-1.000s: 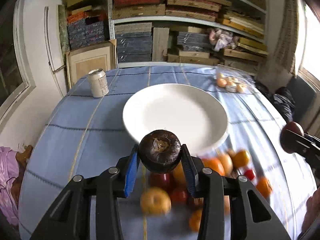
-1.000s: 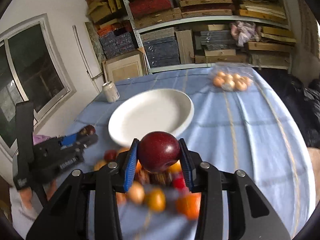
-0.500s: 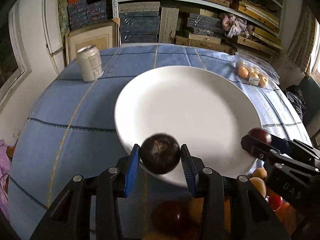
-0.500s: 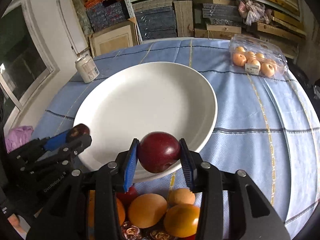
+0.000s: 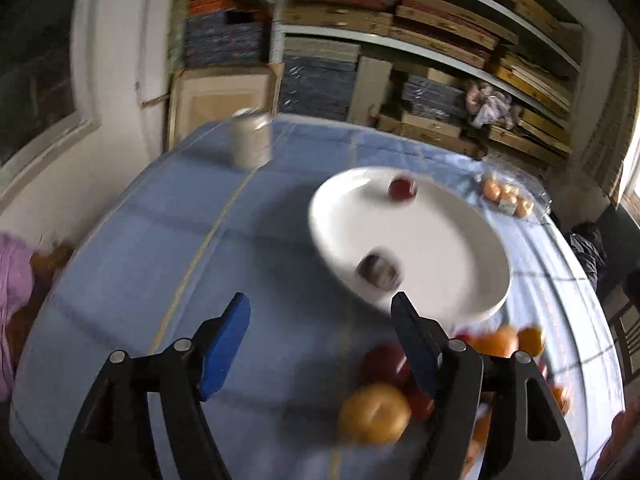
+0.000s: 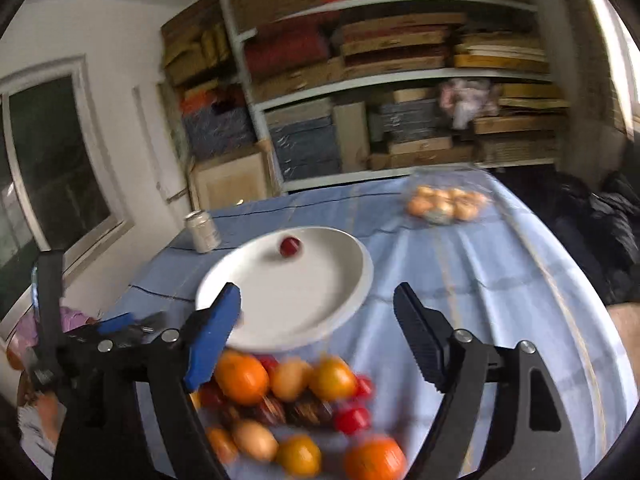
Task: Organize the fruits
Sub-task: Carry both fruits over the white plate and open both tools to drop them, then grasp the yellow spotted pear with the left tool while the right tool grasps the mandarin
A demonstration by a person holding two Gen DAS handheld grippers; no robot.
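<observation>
A white plate (image 5: 448,256) sits on the blue tablecloth and holds a red apple (image 5: 403,188) at its far side and a dark purple fruit (image 5: 378,272) near its front rim. The plate (image 6: 320,300) and red apple (image 6: 290,247) also show in the right wrist view. A pile of orange, yellow, red and dark fruits (image 6: 288,396) lies on the cloth in front of the plate, also seen in the left wrist view (image 5: 400,392). My left gripper (image 5: 320,340) is open and empty. My right gripper (image 6: 316,336) is open and empty above the pile.
A drink can (image 5: 250,142) stands at the far left of the table. A clear box of small orange fruits (image 6: 446,202) lies at the far right. Shelves stacked with boards stand behind the table. The left gripper's body (image 6: 80,344) shows at the left of the right wrist view.
Both grippers have opened and pulled back from the plate. The dark purple fruit and the red apple now lie on the plate.
</observation>
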